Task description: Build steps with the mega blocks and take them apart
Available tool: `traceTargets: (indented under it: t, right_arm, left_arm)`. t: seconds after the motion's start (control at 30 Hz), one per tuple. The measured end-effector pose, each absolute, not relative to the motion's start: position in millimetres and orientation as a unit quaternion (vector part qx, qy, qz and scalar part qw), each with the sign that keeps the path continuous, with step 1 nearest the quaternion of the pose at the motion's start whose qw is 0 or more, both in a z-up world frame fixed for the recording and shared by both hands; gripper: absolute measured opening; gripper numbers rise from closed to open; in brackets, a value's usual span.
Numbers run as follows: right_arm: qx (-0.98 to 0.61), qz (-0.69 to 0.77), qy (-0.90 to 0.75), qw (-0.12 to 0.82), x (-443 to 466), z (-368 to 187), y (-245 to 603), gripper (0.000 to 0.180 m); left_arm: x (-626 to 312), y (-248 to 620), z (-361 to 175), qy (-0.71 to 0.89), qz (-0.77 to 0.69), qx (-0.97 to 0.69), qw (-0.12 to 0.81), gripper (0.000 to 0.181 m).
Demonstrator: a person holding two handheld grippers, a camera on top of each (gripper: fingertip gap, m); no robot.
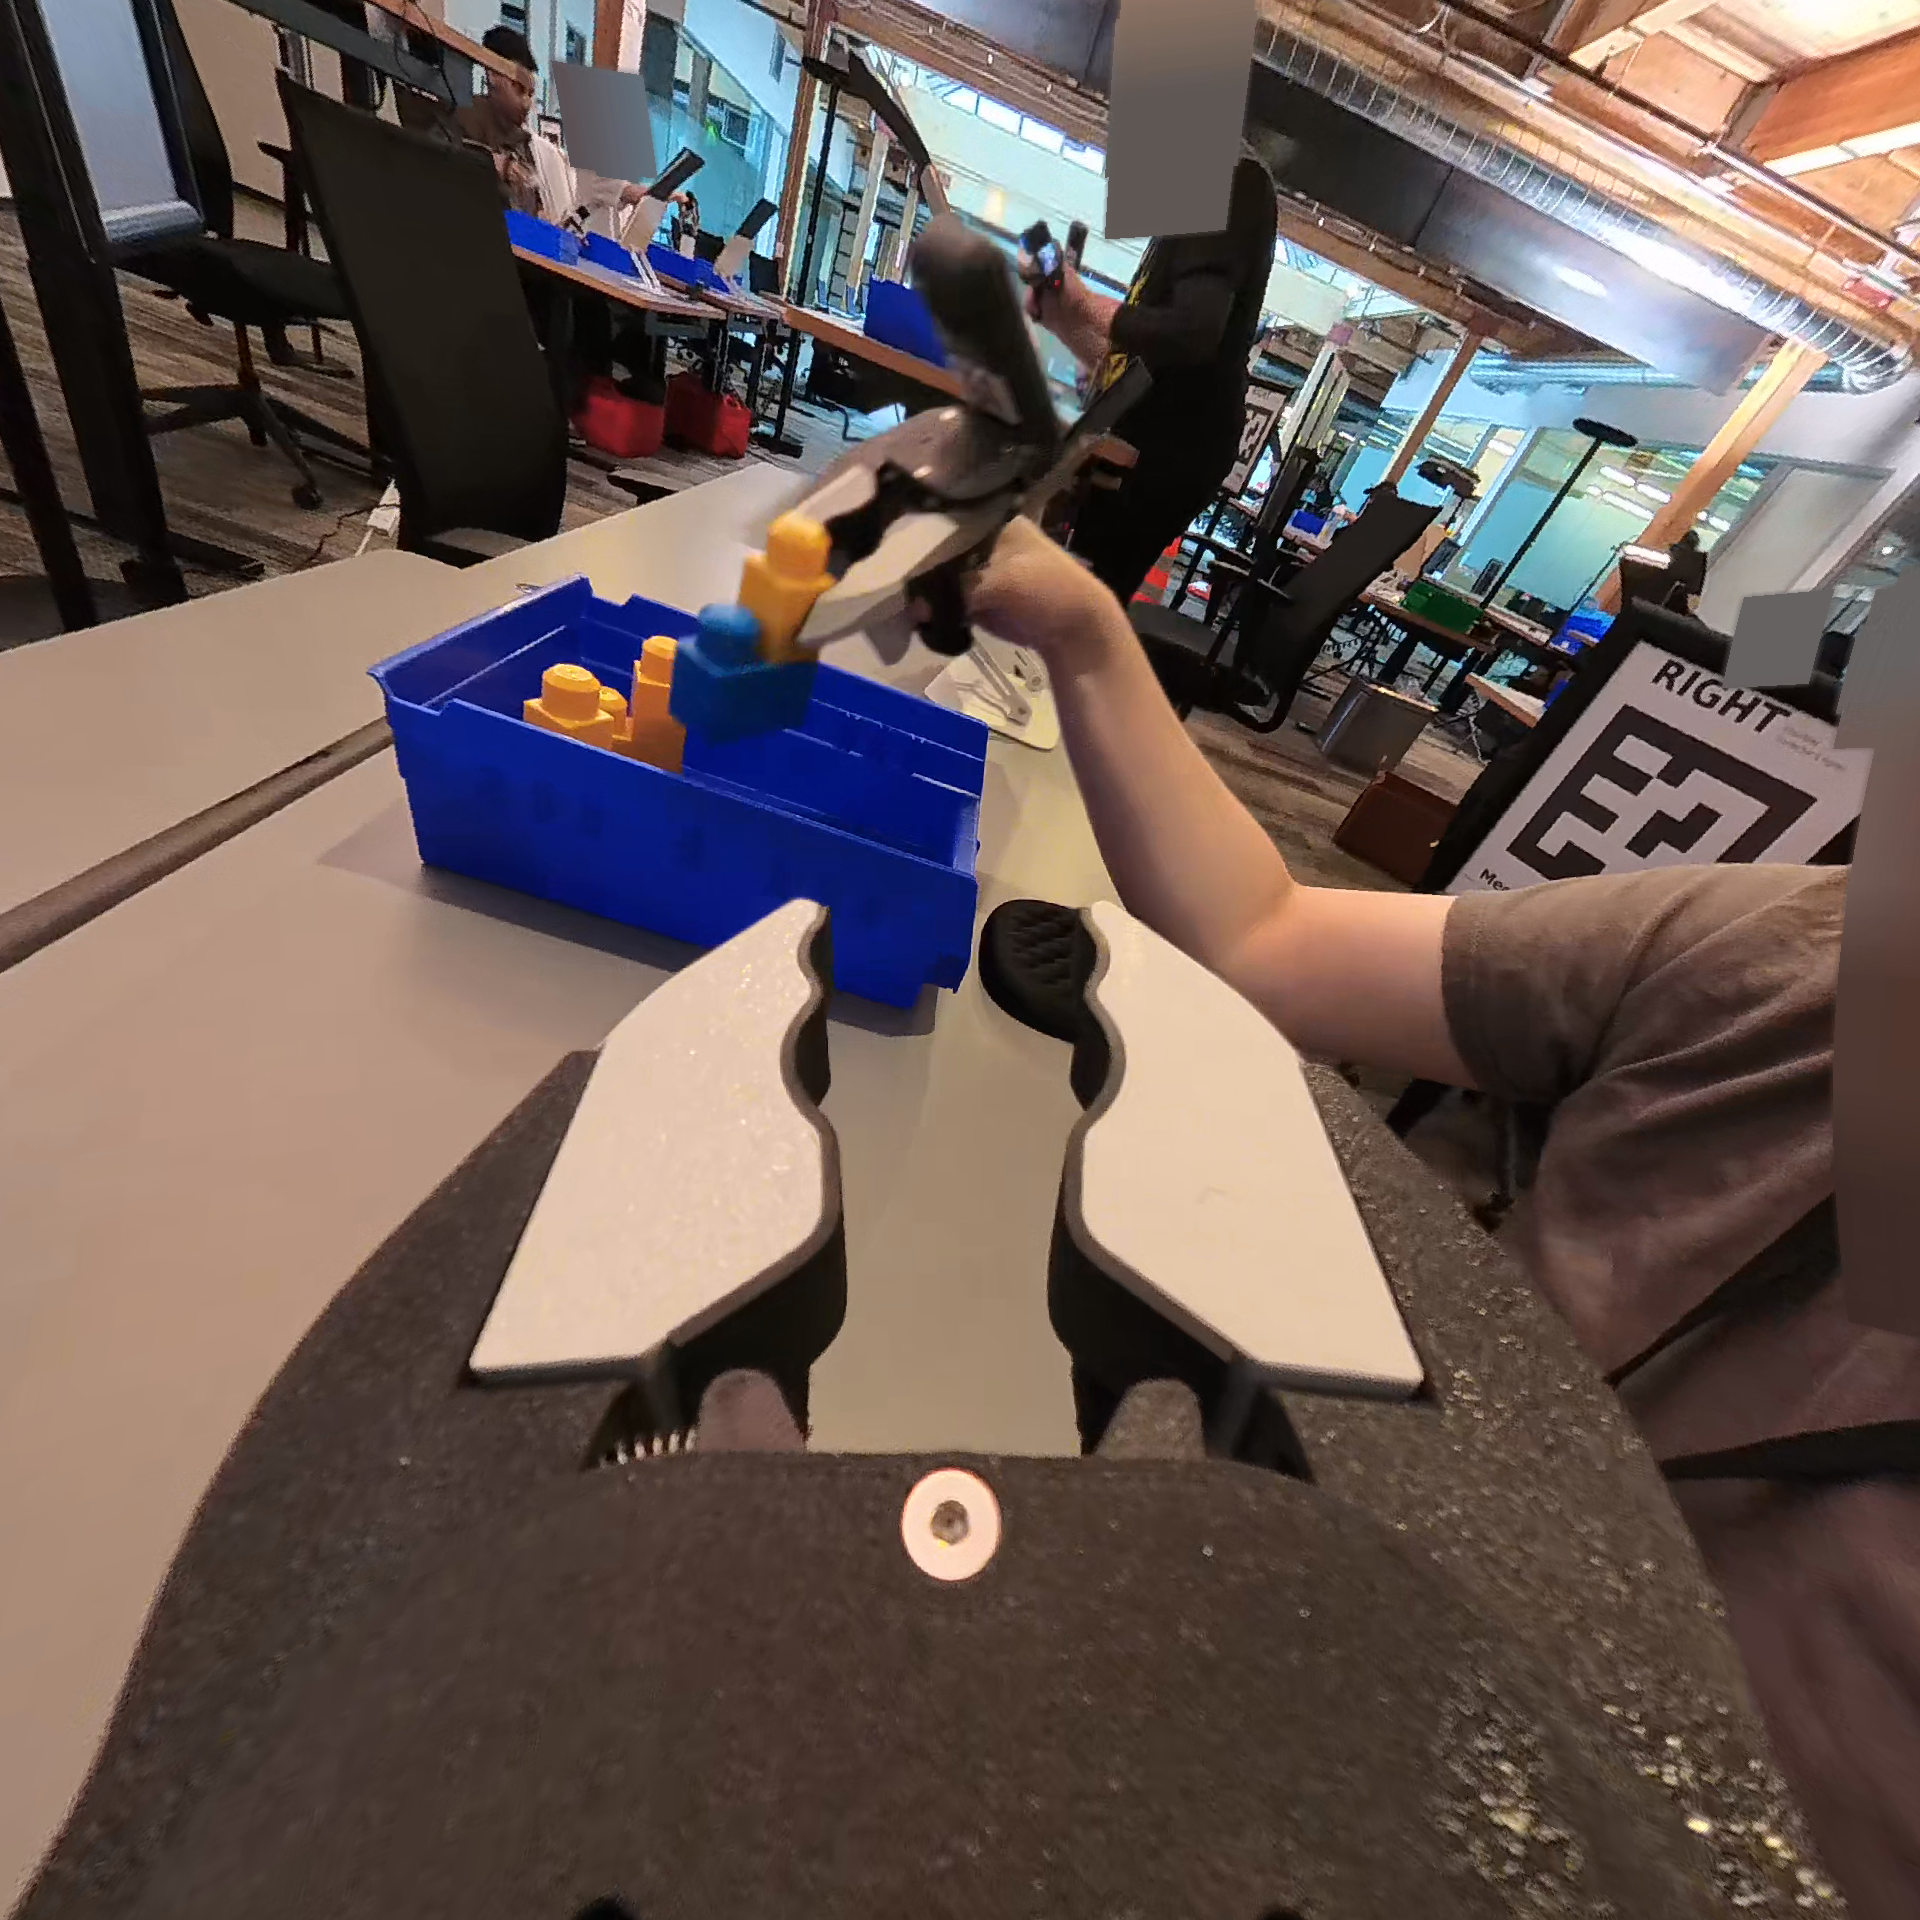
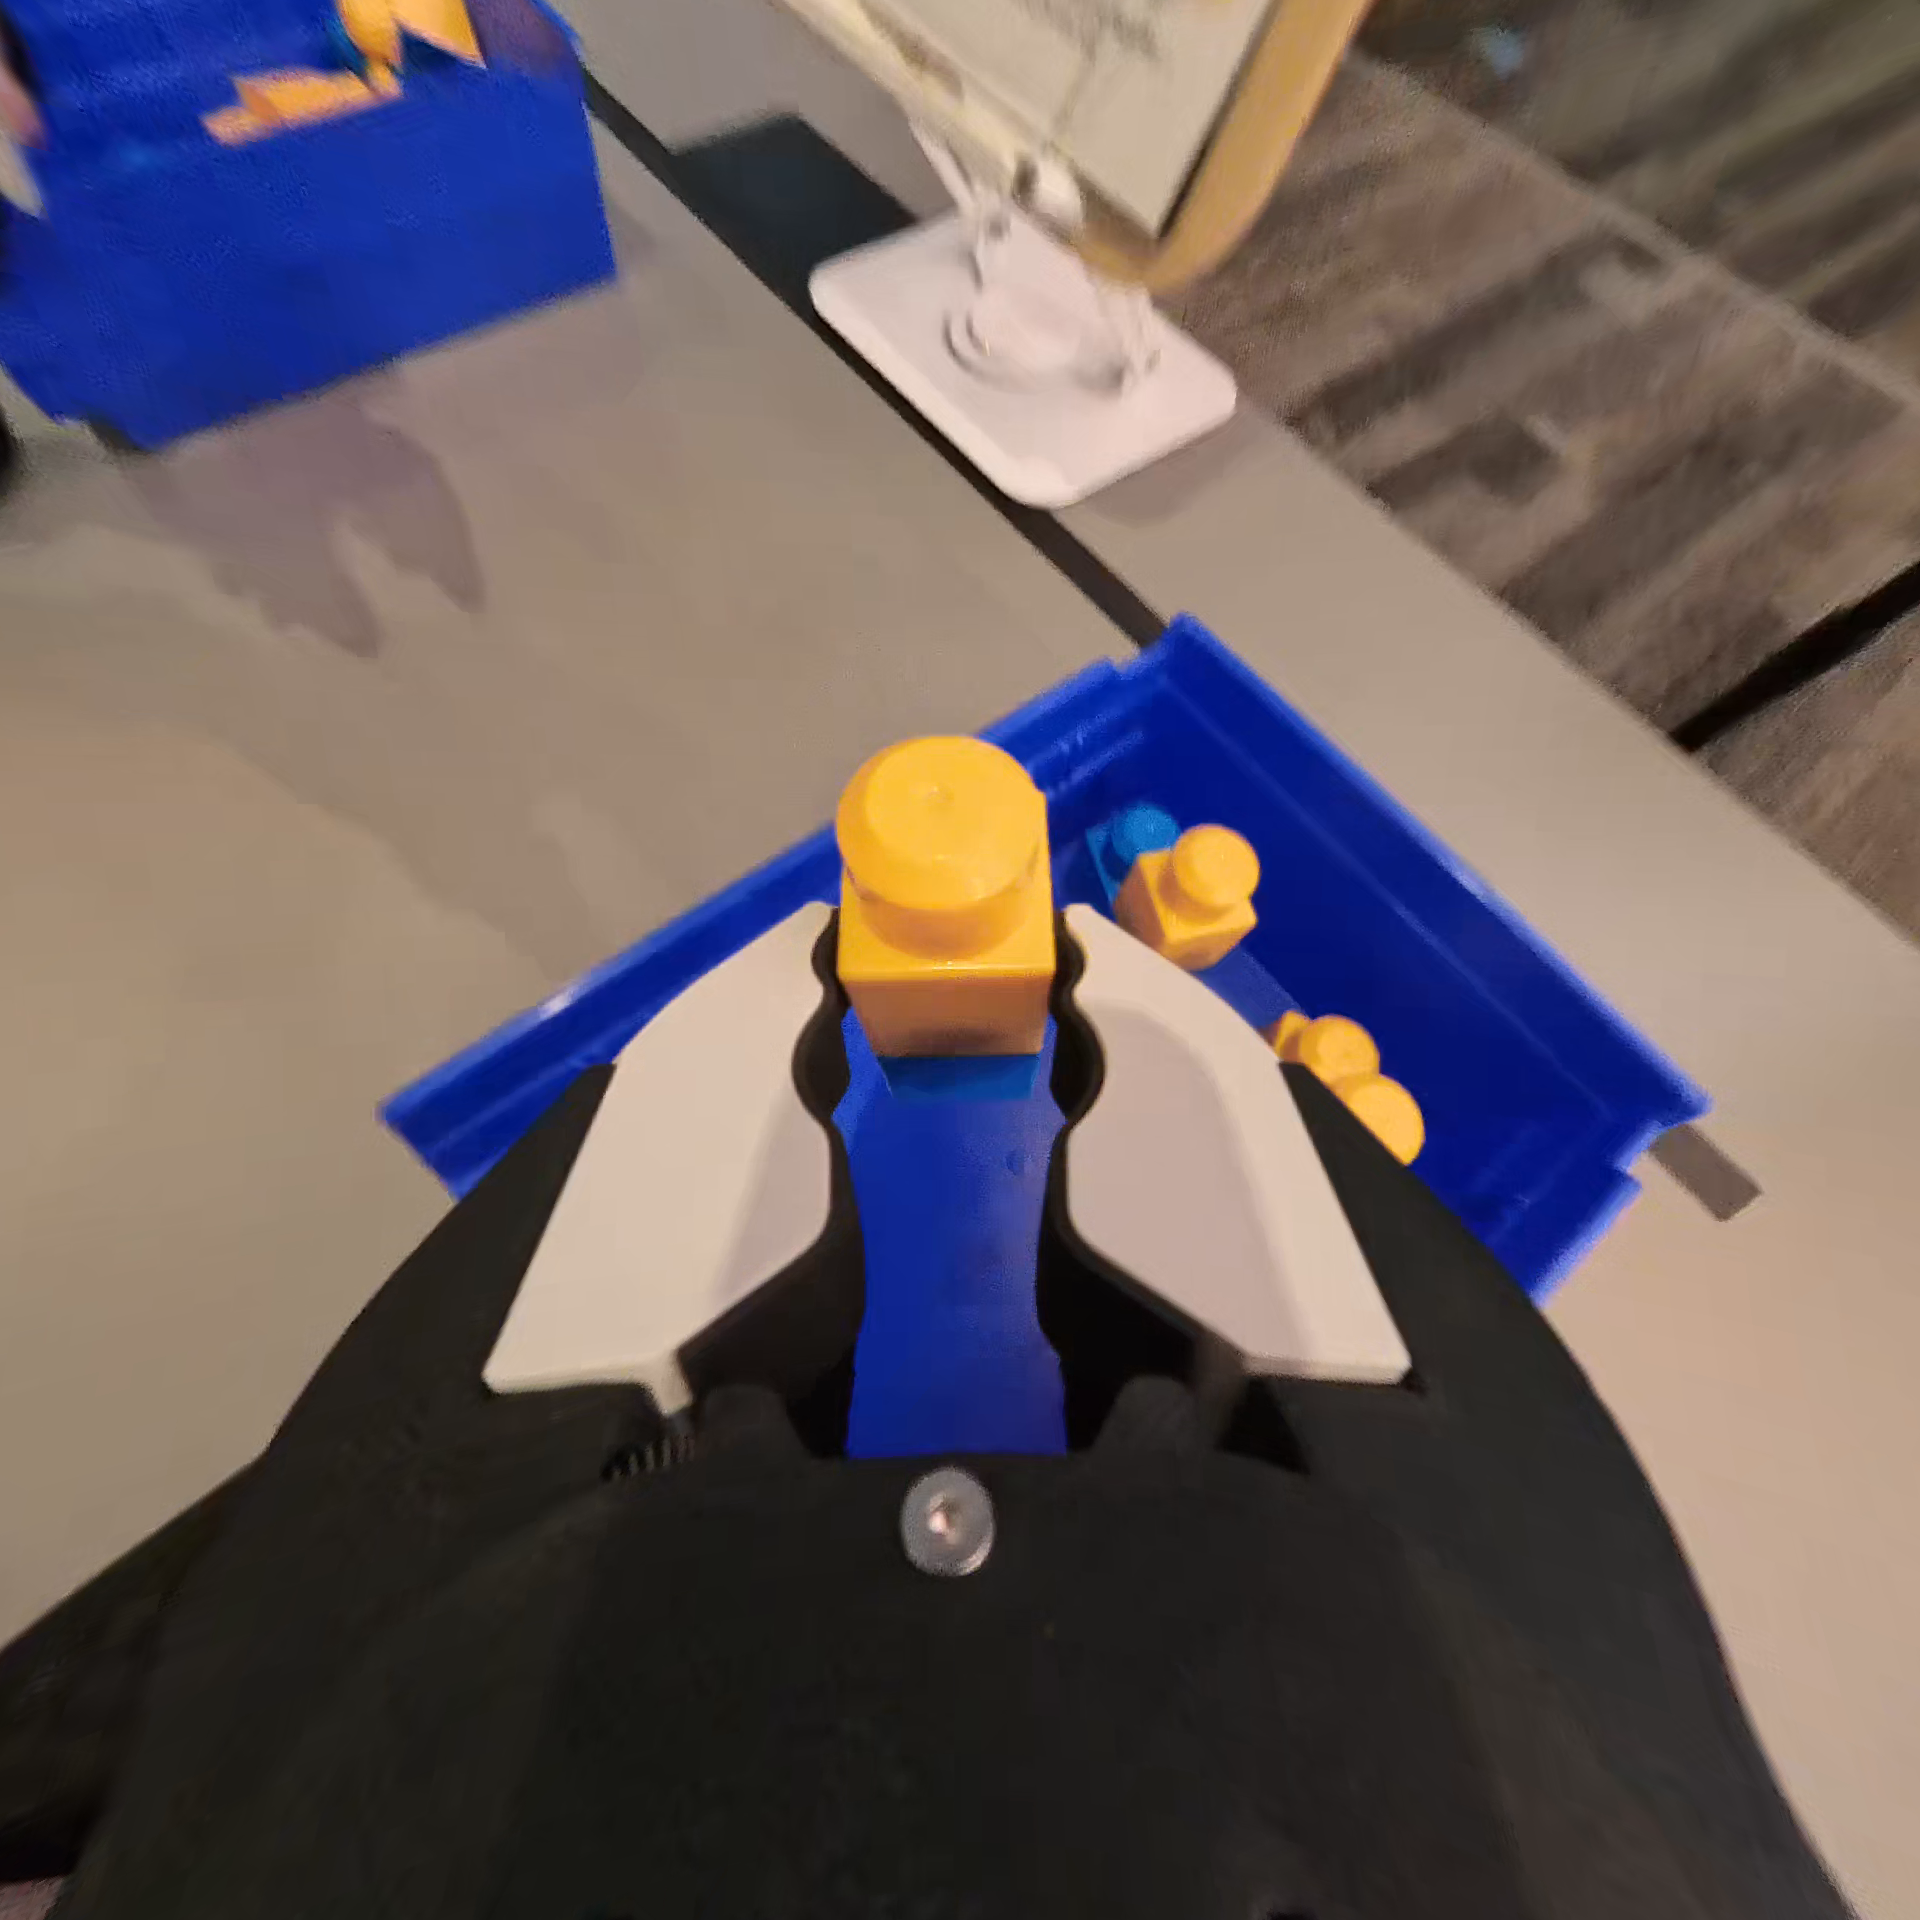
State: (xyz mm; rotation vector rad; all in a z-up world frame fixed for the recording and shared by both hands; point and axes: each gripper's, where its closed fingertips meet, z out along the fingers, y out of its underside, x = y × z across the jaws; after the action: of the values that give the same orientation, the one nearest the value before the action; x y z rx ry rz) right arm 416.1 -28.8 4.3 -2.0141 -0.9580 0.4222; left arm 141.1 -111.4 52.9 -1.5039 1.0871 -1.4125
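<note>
Two joined mega blocks, a yellow block (image 2: pixel 940 914) and a blue block (image 1: pixel 740 688), are clamped in the right claw (image 2: pixel 945 971), raised above the blue bin (image 1: pixel 686 831) near the surface's (image 1: pixel 208 1039) far edge. More yellow blocks (image 1: pixel 613 707) lie inside the bin. Left claw (image 1: pixel 956 971) hangs apart, holding nothing, just beside the bin's near corner.

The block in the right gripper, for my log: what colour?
Yellow block, with a blue one beneath; right wrist view shows it best.
</note>
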Motion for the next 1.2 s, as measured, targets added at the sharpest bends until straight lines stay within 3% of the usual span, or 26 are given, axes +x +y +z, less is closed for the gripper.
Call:
traceTargets:
  t: [0.23,0.47,0.53,0.63,0.77,0.97,1.2]
  right_arm:
    - [-0.840,0.121,-0.410,0.335,412,-87,11,0.038]
    - [-0.836,0.115,-0.426,0.326,411,-115,20,0.038]
    - [-0.834,0.087,-0.431,0.334,414,-116,25,0.047]
    - [-0.822,0.051,-0.445,0.351,415,-107,28,0.047]
    - [-0.800,0.014,-0.446,0.402,416,-66,26,0.049]
    - [-0.746,-0.021,-0.437,0.502,412,16,3,0.048]
    - [-0.707,-0.065,-0.469,0.525,379,41,-11,0.048]
  left_arm:
    - [133,-118,60,0.453,-0.535,-0.589,0.403,0.044]
    - [111,-109,69,0.455,-0.505,-0.601,0.420,0.048]
    - [97,-103,80,0.445,-0.497,-0.600,0.441,0.049]
    - [63,-88,92,0.422,-0.451,-0.629,0.473,0.049]
    - [-19,-43,73,0.379,-0.239,-0.730,0.517,0.051]
    - [-138,3,-4,0.316,-0.006,-0.848,0.426,0.061]
    - [-171,40,-68,0.146,-0.019,-0.927,0.344,0.066]
